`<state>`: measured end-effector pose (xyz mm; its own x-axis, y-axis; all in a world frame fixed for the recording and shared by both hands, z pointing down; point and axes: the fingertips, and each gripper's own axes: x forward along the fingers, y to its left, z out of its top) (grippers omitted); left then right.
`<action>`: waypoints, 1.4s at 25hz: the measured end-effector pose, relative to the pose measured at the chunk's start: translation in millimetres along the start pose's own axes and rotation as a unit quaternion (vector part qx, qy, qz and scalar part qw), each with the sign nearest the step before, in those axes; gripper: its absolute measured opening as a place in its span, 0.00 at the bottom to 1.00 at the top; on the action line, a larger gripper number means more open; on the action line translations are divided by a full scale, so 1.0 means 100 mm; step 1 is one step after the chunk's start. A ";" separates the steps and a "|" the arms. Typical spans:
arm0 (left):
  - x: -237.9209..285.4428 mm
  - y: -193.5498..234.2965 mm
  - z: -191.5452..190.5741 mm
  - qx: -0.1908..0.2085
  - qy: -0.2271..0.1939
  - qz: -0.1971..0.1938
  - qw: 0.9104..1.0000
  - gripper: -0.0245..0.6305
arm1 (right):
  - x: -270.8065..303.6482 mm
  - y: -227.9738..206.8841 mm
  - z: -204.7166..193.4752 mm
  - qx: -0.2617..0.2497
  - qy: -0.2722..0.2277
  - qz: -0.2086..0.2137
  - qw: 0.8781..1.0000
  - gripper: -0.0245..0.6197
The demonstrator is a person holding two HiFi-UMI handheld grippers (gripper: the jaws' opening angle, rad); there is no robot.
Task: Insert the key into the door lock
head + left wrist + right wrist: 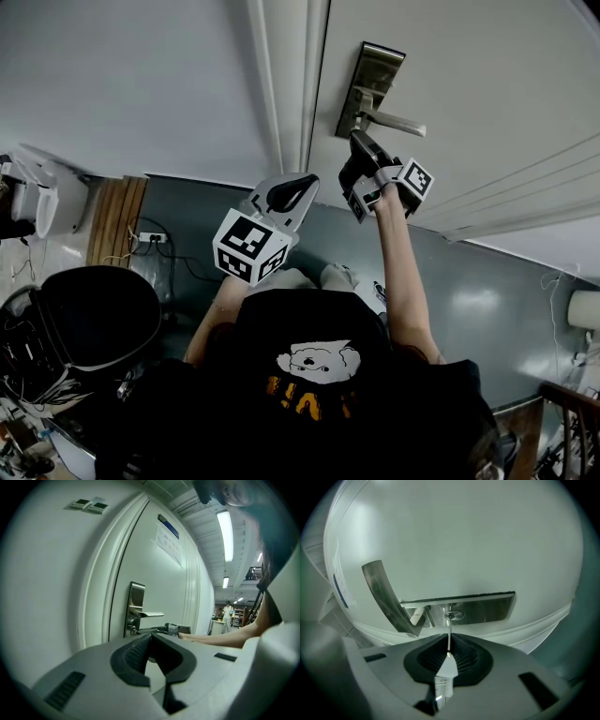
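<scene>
Steel lock plate (483,608) sits on the pale door (454,536) straight ahead of the right gripper (449,643). Its jaws are clenched on the key (446,671), gripping the flat head between the ribbed dark pads. The thin blade runs away from the jaws to the keyhole (453,615), and the tip meets the slot; how far it has entered I cannot tell. The lever handle (385,597) sticks out from the plate just left of the keyhole in that view.

From the head view, the right gripper (360,142) is held up just below the lock plate (372,82) and its lever handle (397,121), on the end of an outstretched forearm (405,272); the door (487,84) fills the far right, with its frame (284,75) on its left.

The left gripper (309,181) hangs nearer and to the left, apart from the door, with its marker cube (248,246) facing up. In its own view, the left gripper (151,636) has its jaw tips pressed together with nothing between them; beyond them stand the lock plate (136,603) and the right gripper (174,629) at the lock.
</scene>
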<state>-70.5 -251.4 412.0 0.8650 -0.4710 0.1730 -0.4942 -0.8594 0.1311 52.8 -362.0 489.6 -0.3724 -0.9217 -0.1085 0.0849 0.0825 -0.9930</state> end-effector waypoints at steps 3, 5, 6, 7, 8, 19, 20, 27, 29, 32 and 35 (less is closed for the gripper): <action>0.01 0.03 0.00 -0.001 0.002 0.000 1.000 0.05 | 0.01 0.01 0.00 0.001 0.000 0.002 1.000 0.07; 0.02 0.04 -0.01 -0.002 0.004 0.001 1.000 0.05 | 0.03 0.02 0.04 0.009 -0.010 0.003 1.000 0.07; 0.02 0.04 -0.01 -0.002 0.005 0.000 1.000 0.05 | 0.05 0.02 0.07 0.015 -0.017 0.003 1.000 0.07; 0.02 0.04 -0.01 -0.002 0.006 0.000 1.000 0.05 | 0.08 0.02 0.11 0.020 -0.024 0.002 1.000 0.07; 0.02 0.04 -0.02 -0.002 0.006 0.000 1.000 0.05 | 0.10 0.02 0.13 0.021 -0.028 0.002 0.999 0.07; -0.10 0.08 -0.05 -0.015 0.006 0.010 1.000 0.05 | 0.06 0.08 0.12 -0.029 -0.053 0.003 0.998 0.07; -0.11 0.06 -0.07 -0.017 0.007 0.010 1.000 0.05 | 0.04 0.08 0.12 -0.044 -0.051 -0.008 0.998 0.07; -0.18 -0.06 -0.22 -0.032 0.018 0.009 0.999 0.05 | -0.36 0.09 -0.06 -0.128 -0.016 -0.056 0.990 0.09; -0.22 -0.08 -0.26 -0.036 0.023 0.009 0.999 0.05 | -0.50 0.09 -0.19 -0.147 0.000 -0.069 0.987 0.10; -0.25 -0.08 -0.32 -0.042 0.034 0.006 0.999 0.05 | -0.67 0.15 -0.38 -0.185 0.026 -0.089 0.978 0.10; -0.22 -0.12 -0.45 -0.052 0.050 0.002 0.997 0.05 | -0.88 0.19 -0.54 -0.216 0.048 -0.099 0.970 0.10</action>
<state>-87.6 -221.2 450.1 0.8531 -0.4473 0.2687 -0.5077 -0.8304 0.2296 37.6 -259.4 477.7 -0.4283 -0.8978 0.1027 -0.3846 0.0783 -0.9197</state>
